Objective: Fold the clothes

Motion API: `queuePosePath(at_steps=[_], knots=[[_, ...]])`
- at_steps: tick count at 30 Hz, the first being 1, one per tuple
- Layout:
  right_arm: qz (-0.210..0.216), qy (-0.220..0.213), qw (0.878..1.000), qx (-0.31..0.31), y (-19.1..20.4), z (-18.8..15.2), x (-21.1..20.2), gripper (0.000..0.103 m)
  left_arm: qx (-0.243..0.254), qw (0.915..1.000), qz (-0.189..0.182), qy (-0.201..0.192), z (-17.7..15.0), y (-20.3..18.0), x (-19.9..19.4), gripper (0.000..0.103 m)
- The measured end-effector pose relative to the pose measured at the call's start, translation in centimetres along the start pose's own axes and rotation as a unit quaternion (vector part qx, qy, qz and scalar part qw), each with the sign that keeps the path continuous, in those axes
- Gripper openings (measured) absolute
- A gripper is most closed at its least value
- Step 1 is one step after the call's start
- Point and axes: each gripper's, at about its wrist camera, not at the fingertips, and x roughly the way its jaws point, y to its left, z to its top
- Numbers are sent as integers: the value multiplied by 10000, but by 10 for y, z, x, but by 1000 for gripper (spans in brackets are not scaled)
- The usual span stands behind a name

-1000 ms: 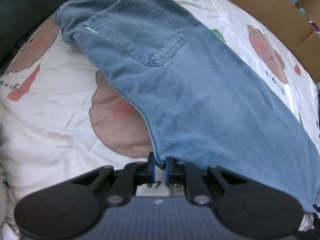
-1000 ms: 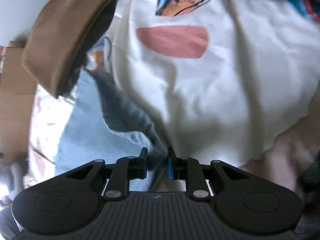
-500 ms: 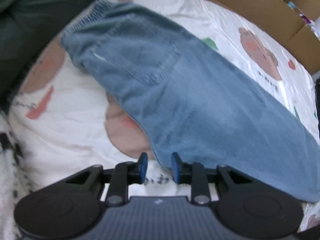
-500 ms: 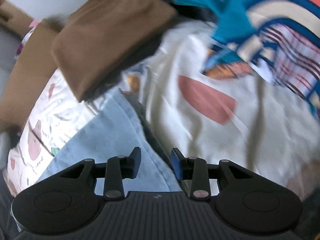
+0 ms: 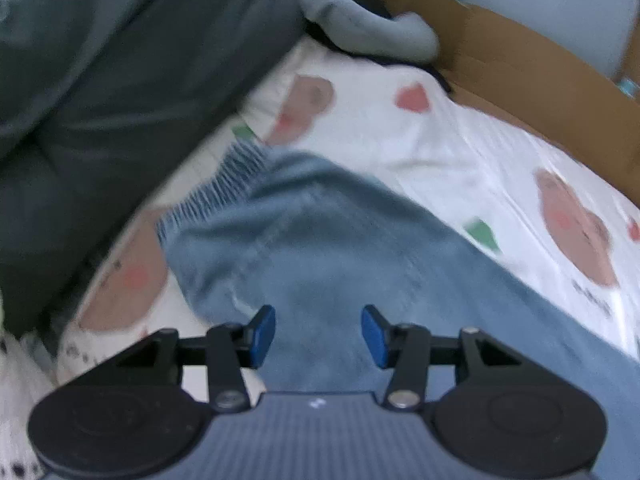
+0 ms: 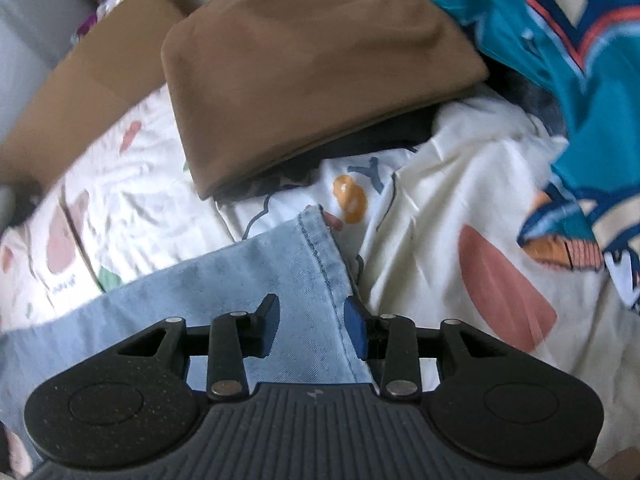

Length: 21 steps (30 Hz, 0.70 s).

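The pair of soft blue denim jeans (image 5: 320, 248) lies flat across the white bear-print quilt (image 5: 460, 148). Denim looks limp, fairly heavy, not slippery; its elastic waistband (image 5: 216, 192) and hem (image 6: 320, 248) seem the best holds. Above the jeans, the left gripper (image 5: 318, 330) and right gripper (image 6: 312, 326) are opening, pinching nothing.

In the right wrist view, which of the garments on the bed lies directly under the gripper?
The light blue jeans: their hemmed leg end lies below the opening right gripper, while the brown garment and teal patterned one lie farther away.
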Motion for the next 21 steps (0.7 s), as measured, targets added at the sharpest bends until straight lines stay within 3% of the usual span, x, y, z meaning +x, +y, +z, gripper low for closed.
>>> queuePosePath(at_steps=[3,8,18,21], knots=[[-132,37,9995,-283,11,2,9,47,-495,9988,61,-20,22,7,27,51],[-241,33,9960,-862,35,4,24,47,-828,9964,171,-84,48,8,66,51],[179,362,9753,-2170,102,5,53,49,-736,9965,374,101,64,9,134,54],[266,455,9641,-2603,127,2,65,50,-592,9968,540,68,71,12,149,52]])
